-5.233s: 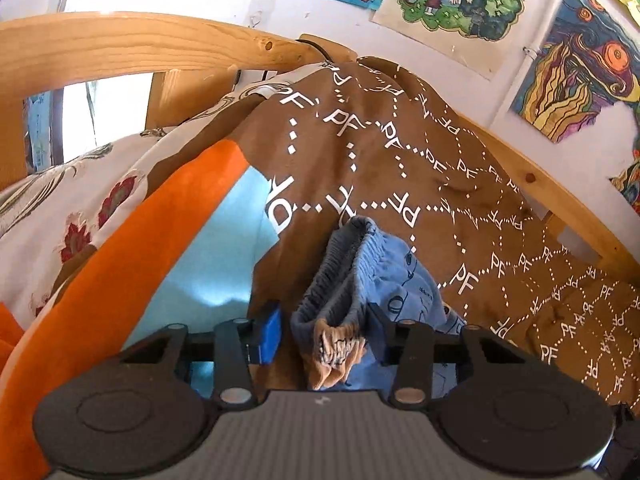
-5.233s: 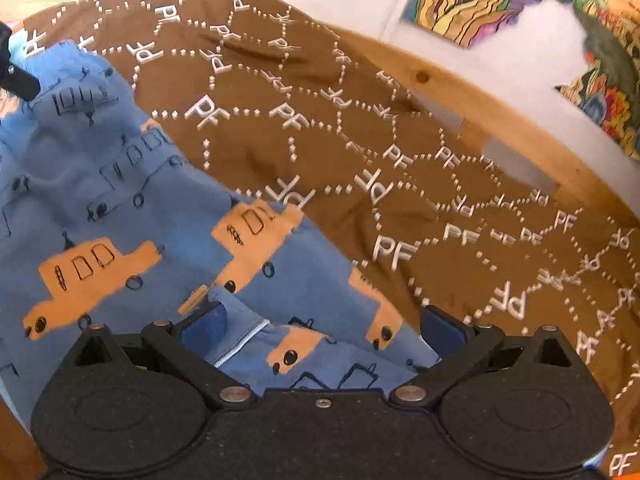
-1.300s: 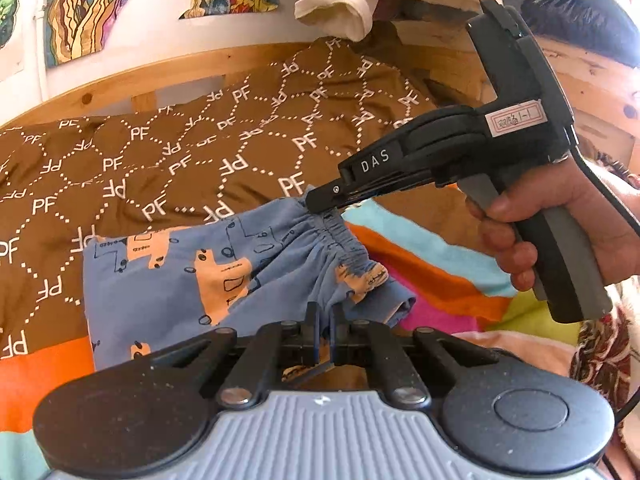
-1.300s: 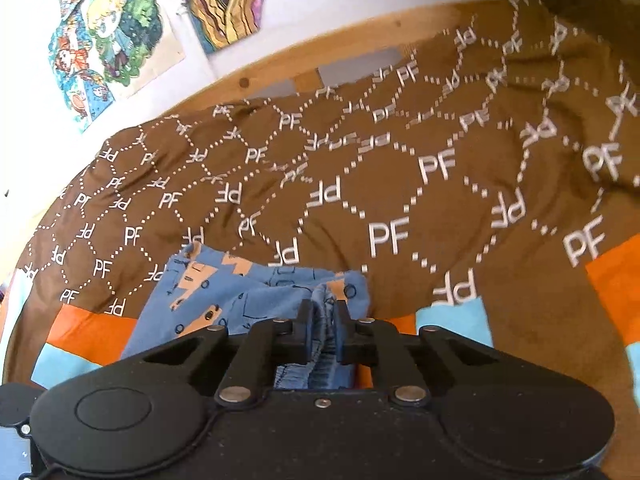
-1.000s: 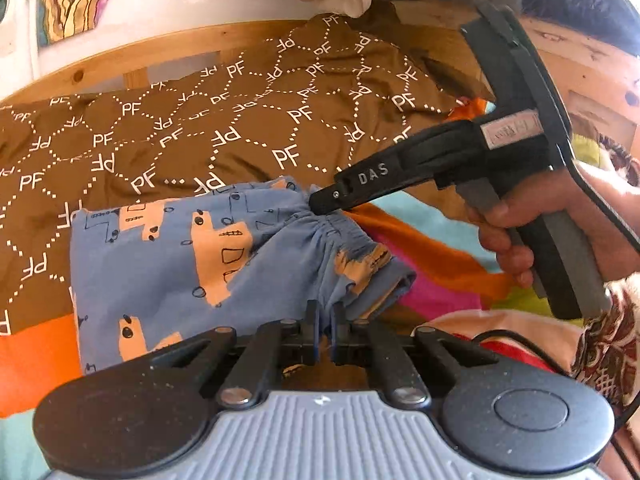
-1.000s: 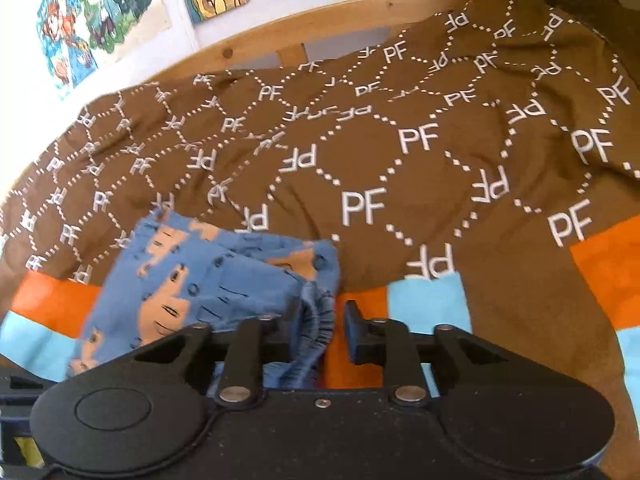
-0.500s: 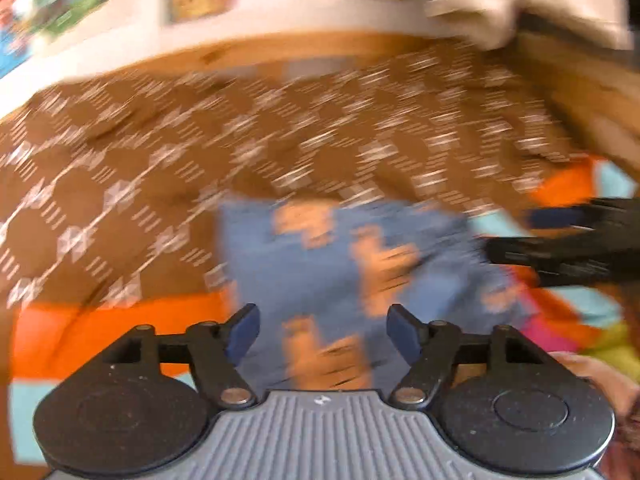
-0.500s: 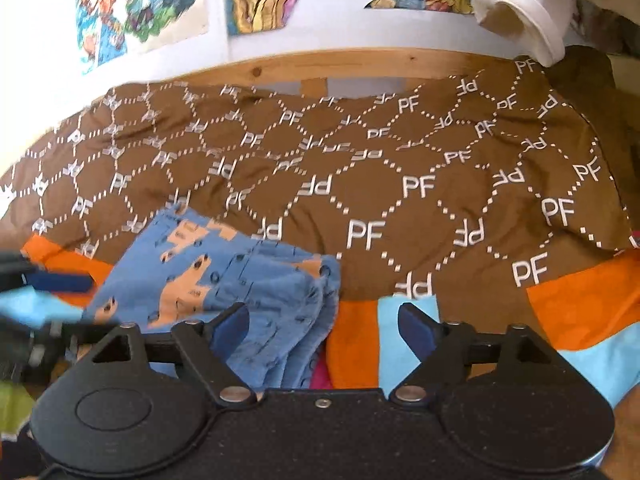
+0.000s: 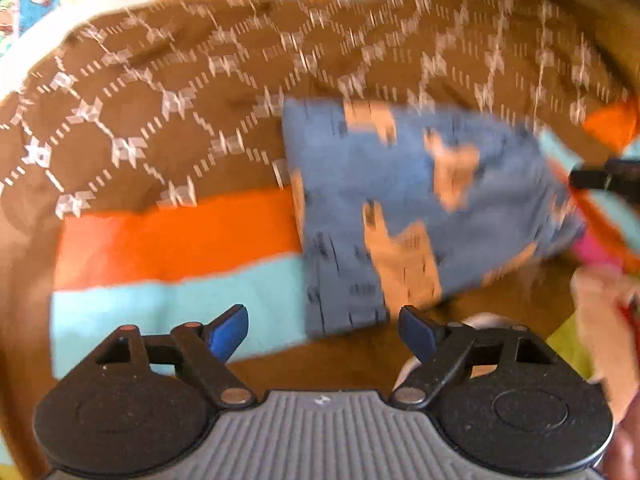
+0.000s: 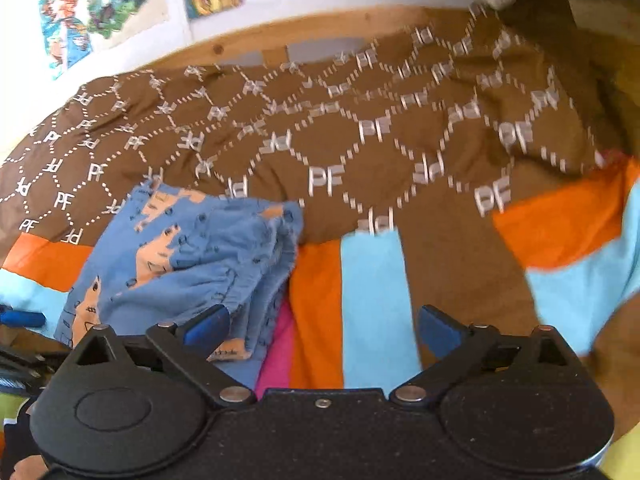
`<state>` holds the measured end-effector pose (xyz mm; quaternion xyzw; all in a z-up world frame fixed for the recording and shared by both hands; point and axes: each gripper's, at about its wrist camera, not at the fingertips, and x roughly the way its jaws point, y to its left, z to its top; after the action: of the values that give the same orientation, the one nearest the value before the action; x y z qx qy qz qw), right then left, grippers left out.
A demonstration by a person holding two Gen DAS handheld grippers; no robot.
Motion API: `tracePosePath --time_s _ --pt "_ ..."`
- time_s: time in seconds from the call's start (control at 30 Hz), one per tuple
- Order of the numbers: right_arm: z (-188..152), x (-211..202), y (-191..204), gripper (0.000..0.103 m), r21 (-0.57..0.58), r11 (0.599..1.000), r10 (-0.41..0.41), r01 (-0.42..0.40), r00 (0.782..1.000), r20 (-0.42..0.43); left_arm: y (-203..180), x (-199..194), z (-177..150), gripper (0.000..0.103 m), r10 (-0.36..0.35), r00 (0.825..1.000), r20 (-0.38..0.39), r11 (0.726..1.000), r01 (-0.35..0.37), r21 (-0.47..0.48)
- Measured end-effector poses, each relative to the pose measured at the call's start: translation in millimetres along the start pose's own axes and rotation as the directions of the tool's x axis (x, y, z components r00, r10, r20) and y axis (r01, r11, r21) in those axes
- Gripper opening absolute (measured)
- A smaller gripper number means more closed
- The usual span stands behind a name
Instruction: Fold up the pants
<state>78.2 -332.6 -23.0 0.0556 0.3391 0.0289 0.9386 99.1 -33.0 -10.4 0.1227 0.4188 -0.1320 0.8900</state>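
The blue pants [image 9: 416, 208] with orange car prints lie folded into a compact rectangle on the bedspread. My left gripper [image 9: 324, 330] hangs just short of their near edge, jaws opening wide, nothing between them. In the right wrist view the same pants [image 10: 192, 256] lie at the lower left with the elastic waistband bunched on their right side. My right gripper [image 10: 324, 326] is opening beside the pants; its left pad [image 10: 208, 326] overlaps the waistband edge in the picture without pressing on it. A right gripper finger [image 9: 604, 178] shows at the left view's right edge.
The brown bedspread [image 10: 360, 152] with white PF lettering covers the bed, with orange [image 9: 176, 236], light blue and pink patches near me. A wooden bed rail [image 10: 248, 44] and wall posters [image 10: 100, 8] lie behind. A pale cloth [image 9: 600, 312] sits at lower right.
Both grippers went from shut on the pants' waistband to wide open, letting the cloth drop flat. Both hands drew back a little, and the left view swung leftward.
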Motion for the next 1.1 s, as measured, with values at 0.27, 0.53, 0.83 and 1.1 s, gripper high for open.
tracePosePath --time_s 0.27,0.53,0.83,1.1 --pt "40.8 27.0 33.5 0.102 -0.201 0.977 0.083 -0.069 0.995 0.062 14.7 18.9 75.3 0.102 -0.057 0.989 0.135 0.998 0.058 -0.004" --pt "53.3 63.9 47.9 0.102 -0.393 0.916 0.087 -0.082 0.996 -0.004 27.0 81.4 95.4 0.102 -0.033 0.989 0.141 0.999 0.037 -0.021" --pt "62.6 71.0 15.4 0.102 -0.327 0.944 -0.047 0.049 0.999 0.016 53.4 114.3 96.7 0.103 -0.065 0.994 0.089 0.992 0.074 -0.105" --pt "46.1 26.8 40.2 0.102 -0.335 0.932 -0.077 0.138 0.979 0.188 52.3 113.5 94.7 0.103 -0.051 0.993 0.105 0.994 0.061 -0.095"
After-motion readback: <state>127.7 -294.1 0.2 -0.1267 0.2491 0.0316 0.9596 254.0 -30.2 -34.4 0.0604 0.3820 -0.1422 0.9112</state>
